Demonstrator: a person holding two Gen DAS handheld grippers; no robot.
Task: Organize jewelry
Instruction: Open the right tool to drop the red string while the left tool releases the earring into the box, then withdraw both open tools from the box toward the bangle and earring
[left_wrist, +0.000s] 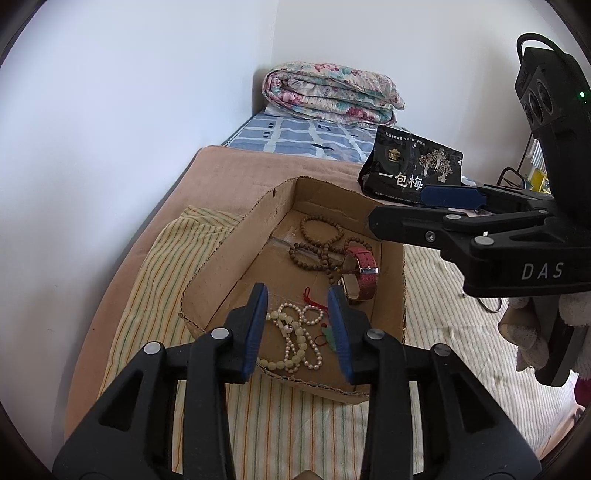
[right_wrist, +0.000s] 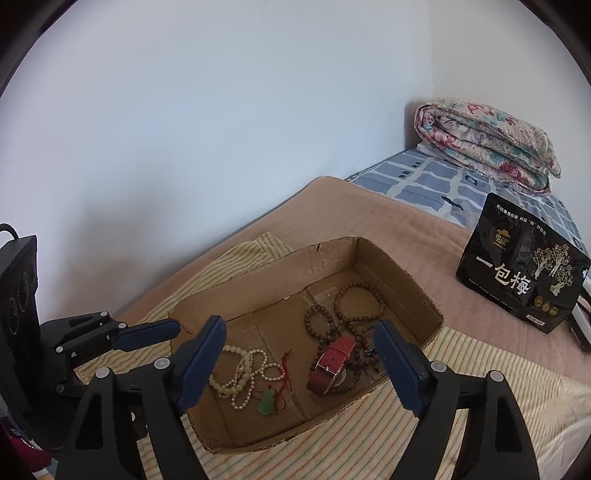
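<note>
An open cardboard tray lies on a striped cloth. Inside lie white pearl strands, a green pendant on red cord, brown wooden bead strands and a red-strapped watch. My left gripper is open above the pearls at the tray's near end. My right gripper is open and empty, over the tray's near side, framing the pendant and watch. It also shows at the right of the left wrist view.
The tray rests on a yellow striped cloth over a tan blanket on a bed. A black snack bag stands behind the tray. A folded floral quilt lies in the corner by white walls.
</note>
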